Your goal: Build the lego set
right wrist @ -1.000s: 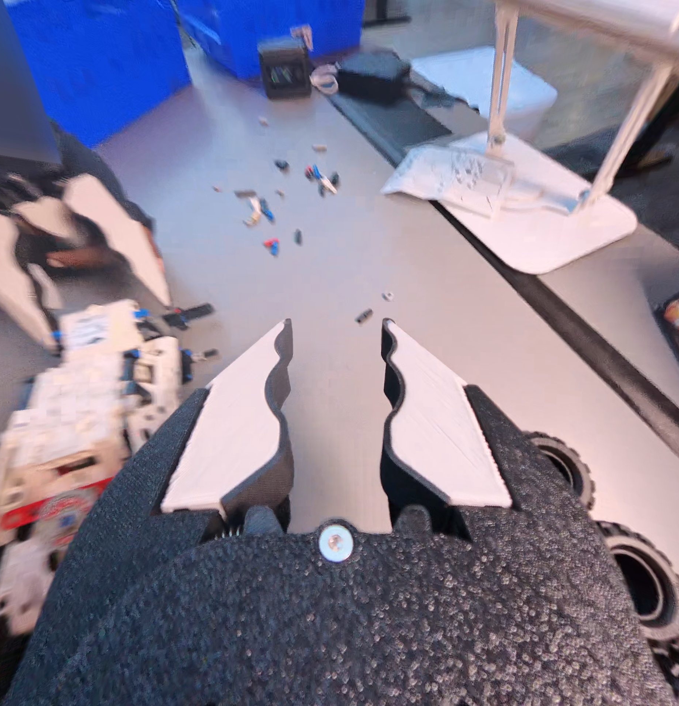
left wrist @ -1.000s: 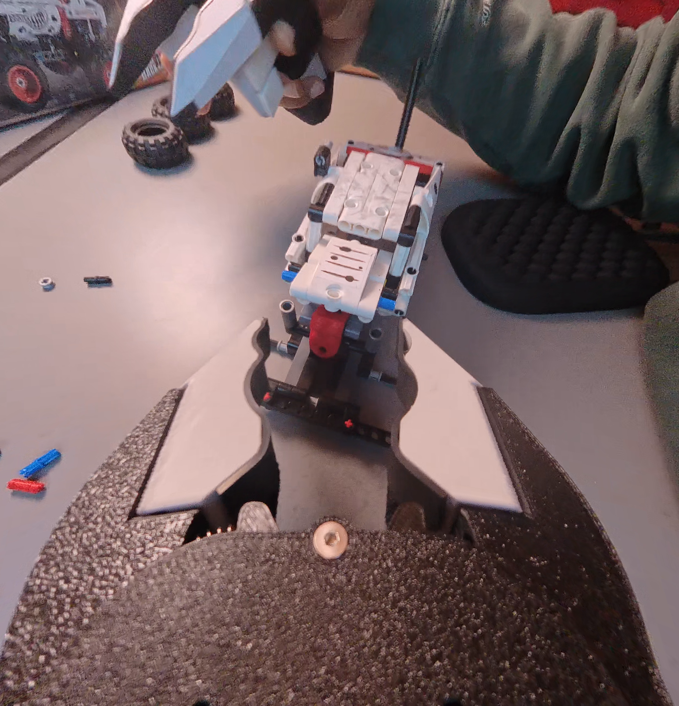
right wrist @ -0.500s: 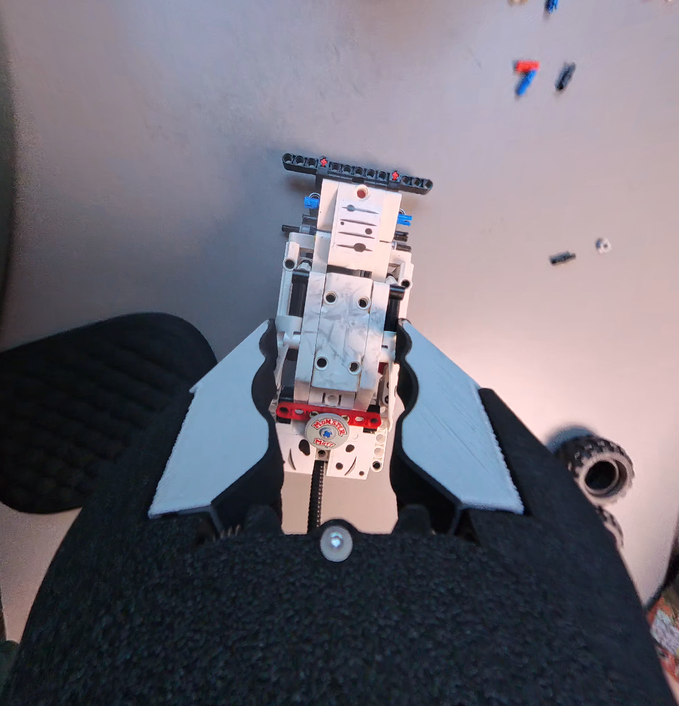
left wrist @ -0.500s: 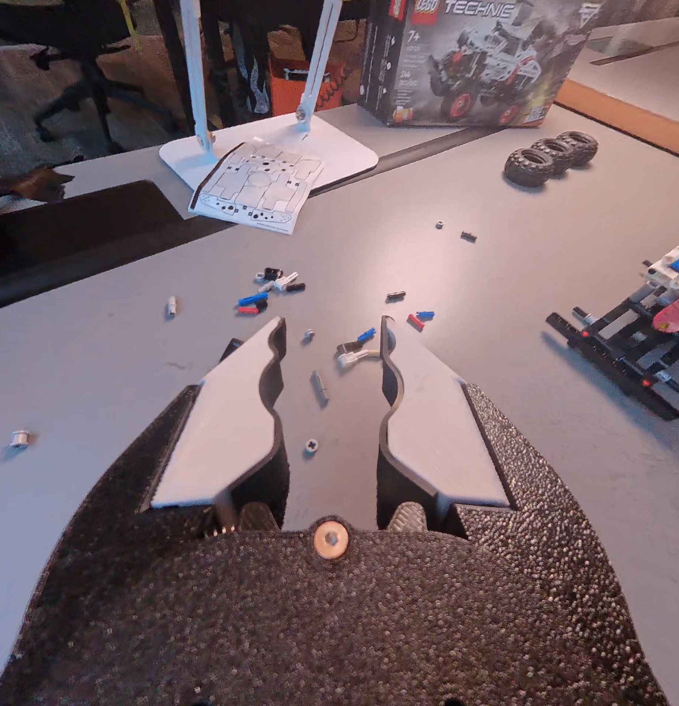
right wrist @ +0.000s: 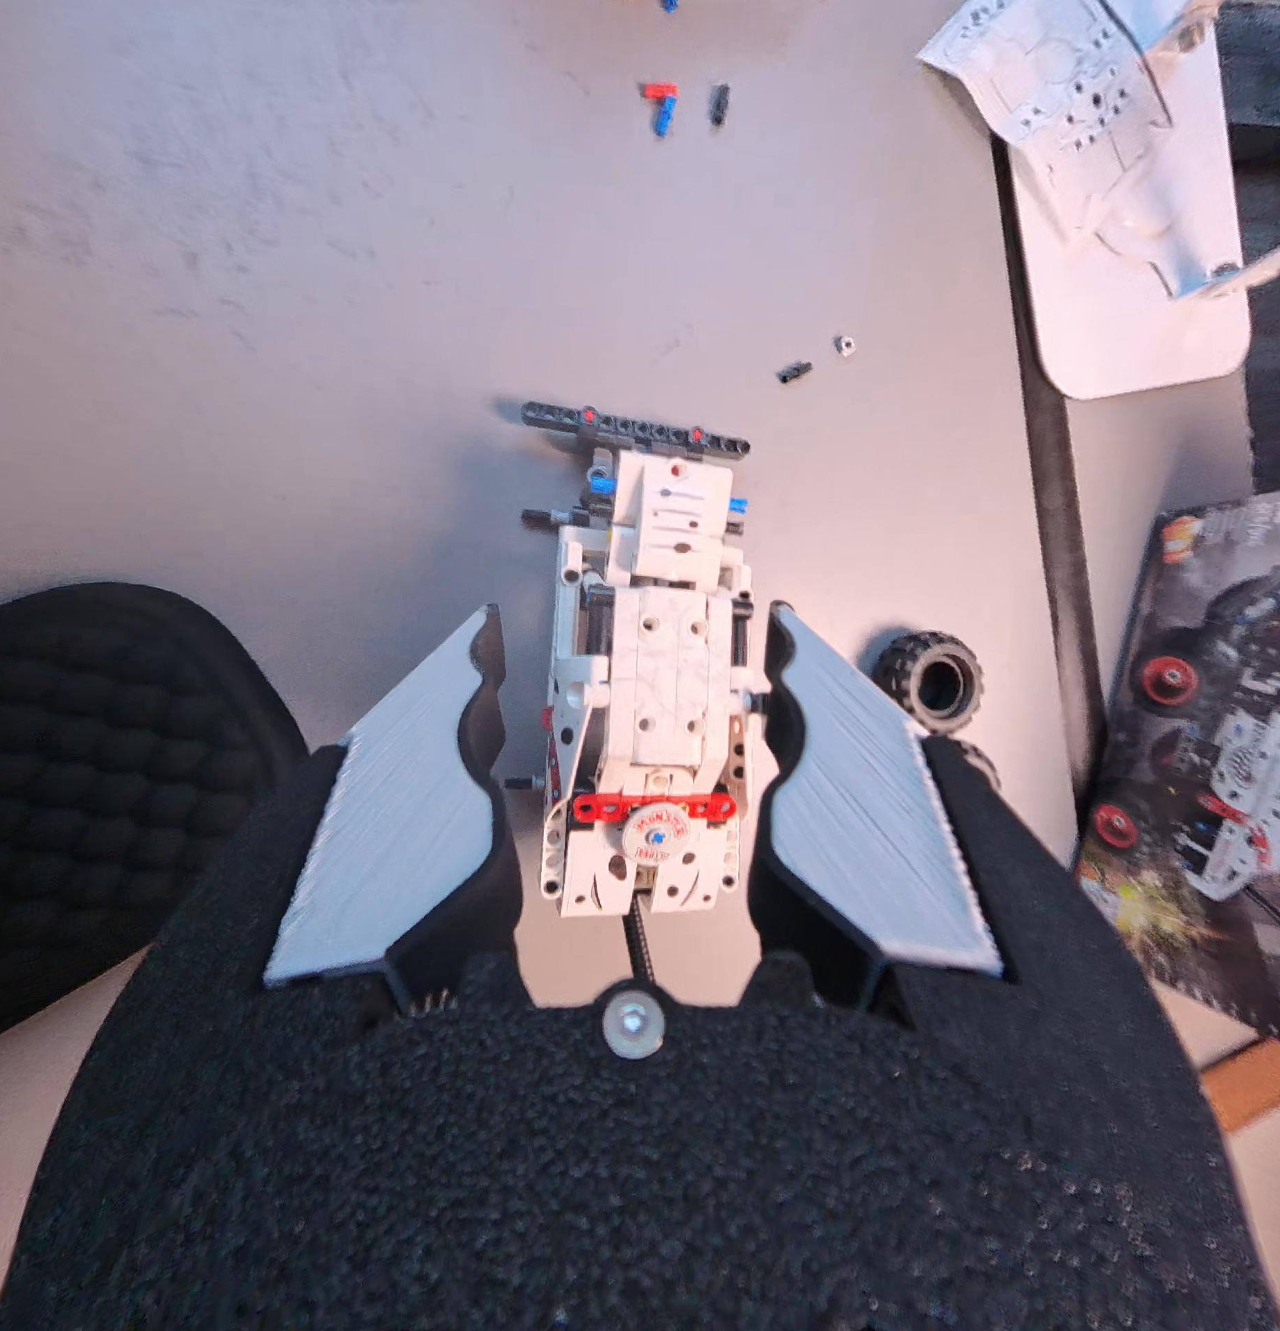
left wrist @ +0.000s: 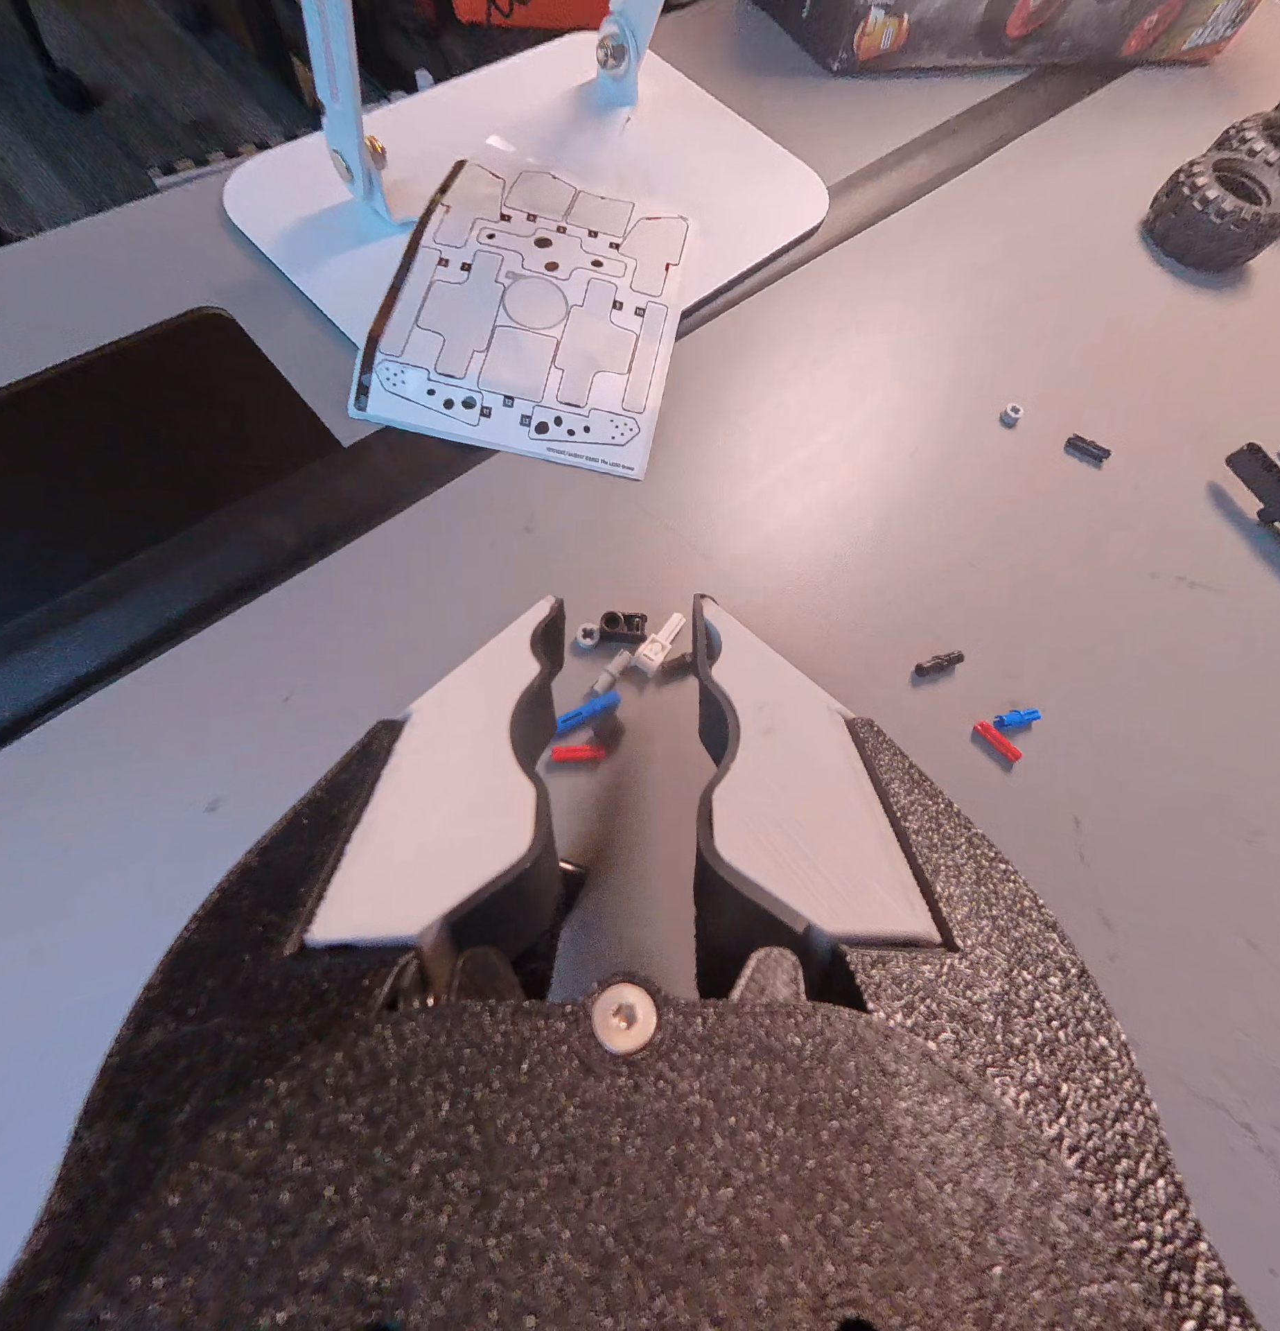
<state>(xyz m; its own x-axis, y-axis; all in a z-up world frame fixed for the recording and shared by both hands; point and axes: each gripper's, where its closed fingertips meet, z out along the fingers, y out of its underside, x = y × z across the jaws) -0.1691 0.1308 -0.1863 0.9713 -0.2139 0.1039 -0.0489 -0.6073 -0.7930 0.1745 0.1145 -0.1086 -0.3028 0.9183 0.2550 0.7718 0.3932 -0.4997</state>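
Left hand-held gripper (left wrist: 626, 612), fingers parted and empty, frames a cluster of small pins (left wrist: 608, 684) on the grey surface (left wrist: 838, 540). Right hand-held gripper (right wrist: 633, 619), spread wide, straddles the white lego truck body (right wrist: 658, 677) without gripping it; a tyre (right wrist: 928, 680) lies just beside its right finger.

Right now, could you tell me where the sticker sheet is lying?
In the left wrist view, the sticker sheet lies ahead of the left gripper, propped partly on the white stand base.
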